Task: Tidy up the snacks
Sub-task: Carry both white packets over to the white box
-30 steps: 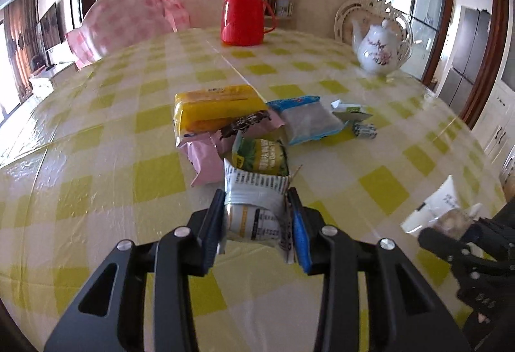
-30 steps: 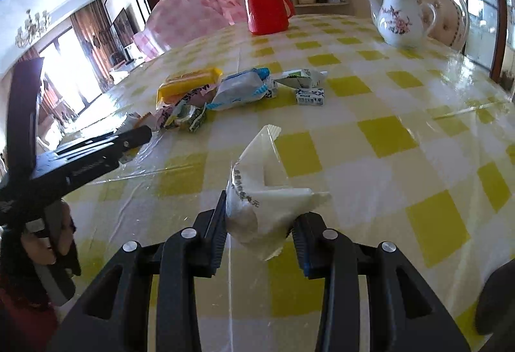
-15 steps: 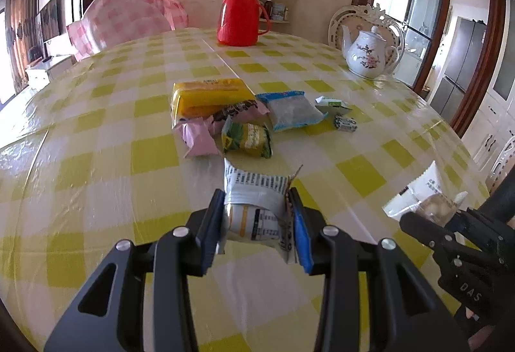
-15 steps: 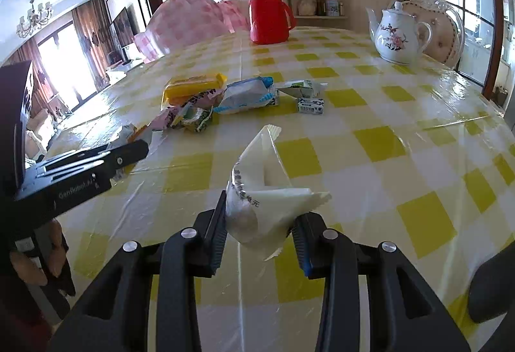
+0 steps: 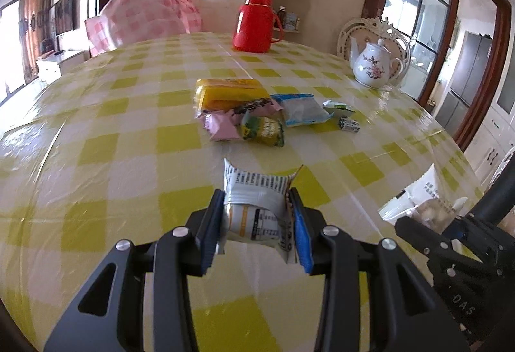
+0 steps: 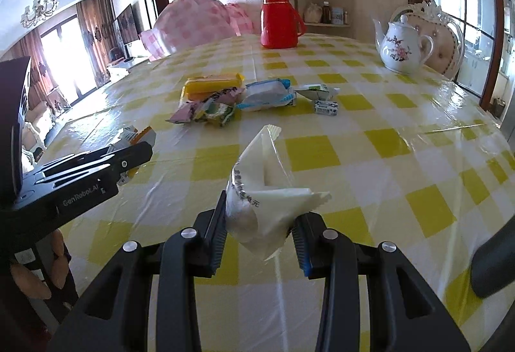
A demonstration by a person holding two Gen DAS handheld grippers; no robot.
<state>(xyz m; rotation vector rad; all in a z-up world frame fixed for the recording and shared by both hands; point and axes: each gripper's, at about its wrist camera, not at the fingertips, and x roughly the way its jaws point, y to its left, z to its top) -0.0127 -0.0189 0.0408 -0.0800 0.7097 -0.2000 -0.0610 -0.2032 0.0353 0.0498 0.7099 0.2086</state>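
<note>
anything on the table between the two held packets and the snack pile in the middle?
Nothing visible. The left hand-held gripper holds a printed silver packet, the right hand-held gripper a white packet. Only bare checked tablecloth lies before the snack pile.

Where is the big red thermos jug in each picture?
Left wrist view: the red plastic thermos jug stands at the far edge of the table, upper centre.
Right wrist view: the same jug stands far back, upper centre, left of the white flowered teapot.
Shared landmark: the teapot, right of the jug in both.
</note>
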